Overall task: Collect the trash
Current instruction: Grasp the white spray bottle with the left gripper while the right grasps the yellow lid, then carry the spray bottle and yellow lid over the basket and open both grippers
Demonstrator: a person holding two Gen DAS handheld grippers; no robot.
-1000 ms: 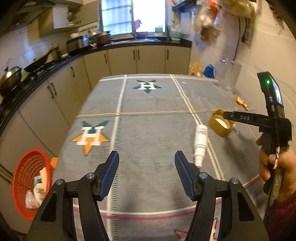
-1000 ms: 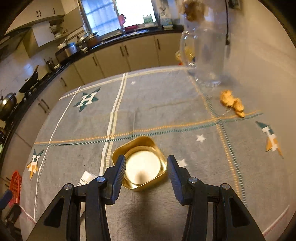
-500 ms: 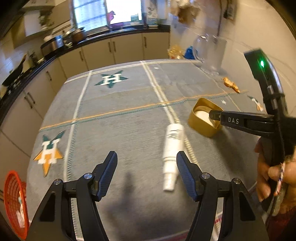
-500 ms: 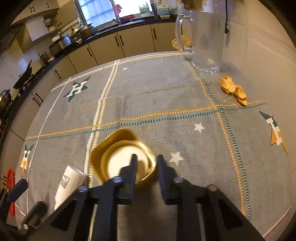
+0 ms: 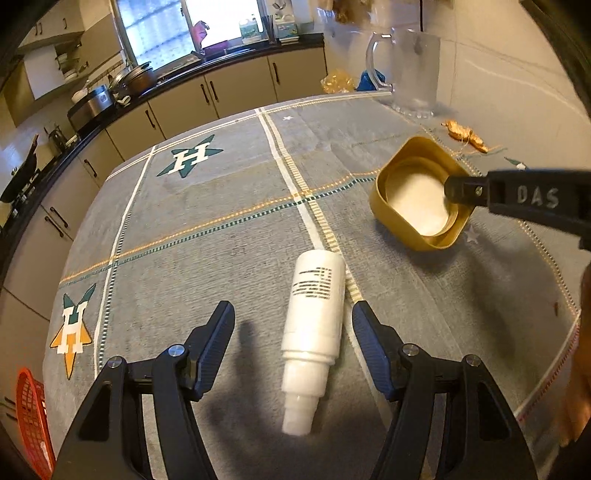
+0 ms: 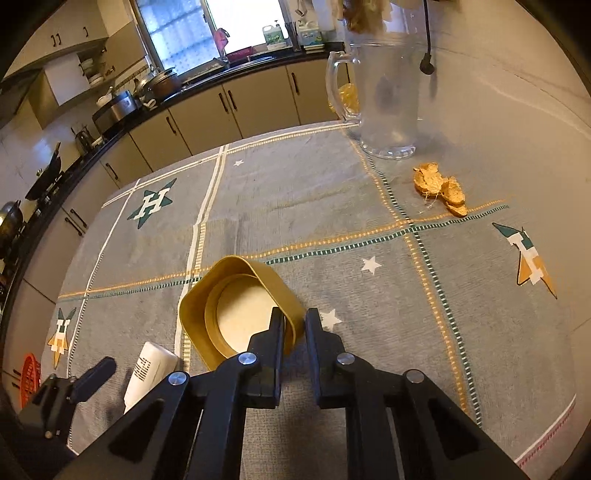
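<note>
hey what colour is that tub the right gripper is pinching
Gold outside, with a pale cream bottom inside; the tub shows best in the left wrist view.

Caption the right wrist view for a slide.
Right tool pinches the rim of a tilted gold tub on the grey tablecloth; white bottle lies alongside.

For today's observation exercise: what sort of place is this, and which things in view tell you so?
A home kitchen, most likely: cupboards under a dark counter, pots near the window, and a cloth-covered table.

White bottle (image 5: 314,332): lying on its side on the cloth, nozzle toward the camera. Gold container (image 6: 236,310): tilted, near wall clamped, white interior visible.
</note>
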